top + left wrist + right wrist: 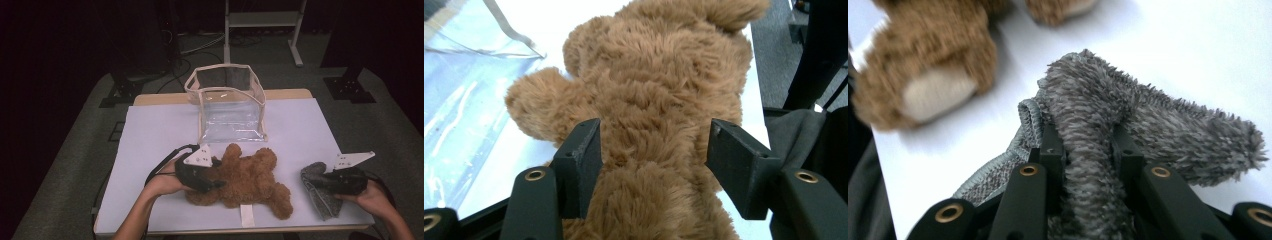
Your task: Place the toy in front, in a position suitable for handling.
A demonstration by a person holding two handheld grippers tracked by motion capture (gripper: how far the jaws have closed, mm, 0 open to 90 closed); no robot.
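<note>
Clamping my right tongs (1087, 150) on only a fold of the grey sock (1128, 125) near the tabletop's (150, 130) right edge risks slippage, while my left tongs (654, 150) gape apart around the teddy bear (659, 90).

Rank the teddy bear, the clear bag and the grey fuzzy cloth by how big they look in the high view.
1. and 2. clear bag and teddy bear: about alike in spread; the bag stands farther from the camera, so I won't rank them.
3. grey fuzzy cloth: clearly smallest, bunched in the right gripper.
</note>
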